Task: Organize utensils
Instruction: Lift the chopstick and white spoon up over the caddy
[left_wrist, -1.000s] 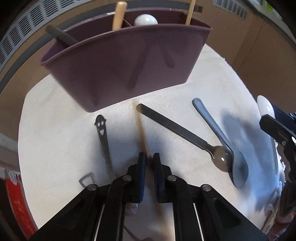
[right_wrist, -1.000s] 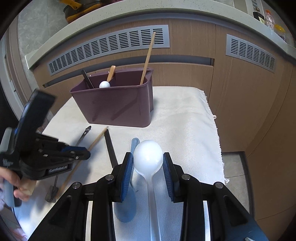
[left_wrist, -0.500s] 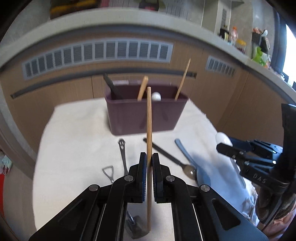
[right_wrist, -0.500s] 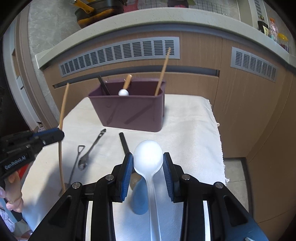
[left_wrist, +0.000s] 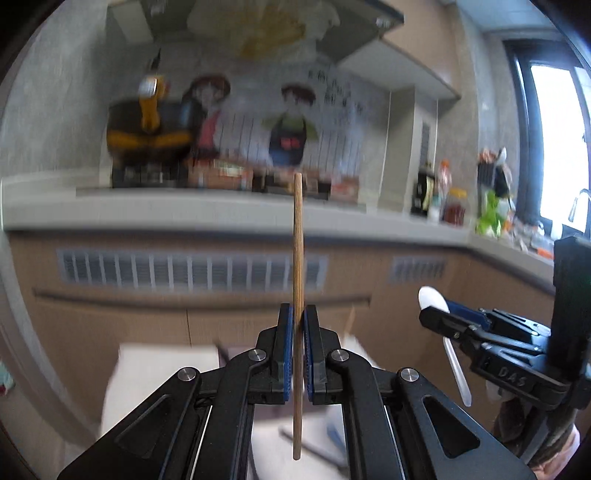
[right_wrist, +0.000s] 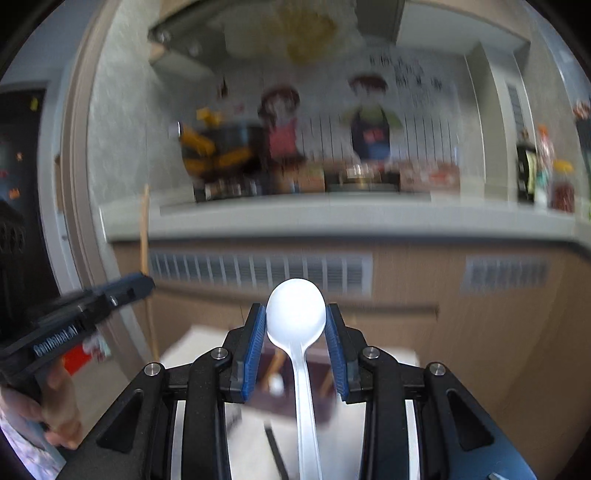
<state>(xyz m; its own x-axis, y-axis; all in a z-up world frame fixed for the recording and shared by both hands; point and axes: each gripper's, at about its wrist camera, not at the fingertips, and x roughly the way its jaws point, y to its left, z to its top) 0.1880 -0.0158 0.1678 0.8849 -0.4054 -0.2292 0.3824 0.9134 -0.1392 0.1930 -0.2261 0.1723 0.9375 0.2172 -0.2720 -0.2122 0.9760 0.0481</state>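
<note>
My left tongs (left_wrist: 298, 328) pinch the chopstick (left_wrist: 297, 258) near mid-length, upright, its ends well above and below the pads. My right tongs (right_wrist: 295, 325) hold the white spoon (right_wrist: 295, 314), bowl up. Slip risk: a thin stick could pivot or drop. The bin (right_wrist: 288, 384) sits low beyond the right tongs.

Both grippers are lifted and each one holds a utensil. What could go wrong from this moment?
1. The left gripper pinches the wooden chopstick at one narrow spot with long ends above and below, so it may pivot or slip.
2. The right gripper holds the white spoon by its round bowl, and the handle hangs free, so it might twist out.
3. Both views are blurred and the purple organizer sits low, half hidden, so aiming may be poor.
</note>
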